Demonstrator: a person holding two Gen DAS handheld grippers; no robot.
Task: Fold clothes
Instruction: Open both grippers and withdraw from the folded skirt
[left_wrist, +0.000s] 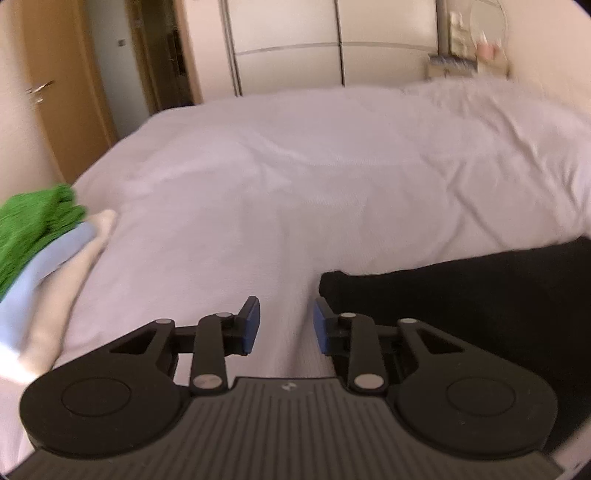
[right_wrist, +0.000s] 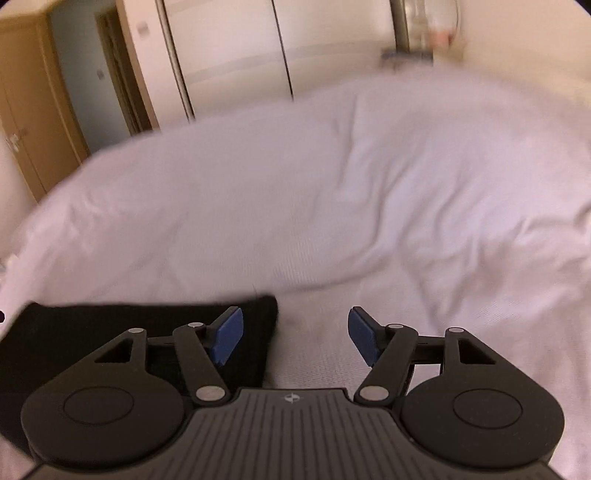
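Both claws, left gripper (left_wrist: 284, 326) and right gripper (right_wrist: 295, 338), are spread with nothing pinched. The black garment (left_wrist: 461, 295) is seen near the bed's (left_wrist: 295, 166) front edge, partly hidden behind both grippers and cut off by the frame. A blurred clothes stack (left_wrist: 40, 240) is cut off at the left edge.

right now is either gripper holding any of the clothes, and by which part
Nothing is held. The left gripper and right gripper both stand open over the bed sheet, with the black garment lying beside them, not between the pads.

Both cameras sit low over the white bed (left_wrist: 295, 177), looking down and across it. Both see the black cloth (right_wrist: 110, 332).
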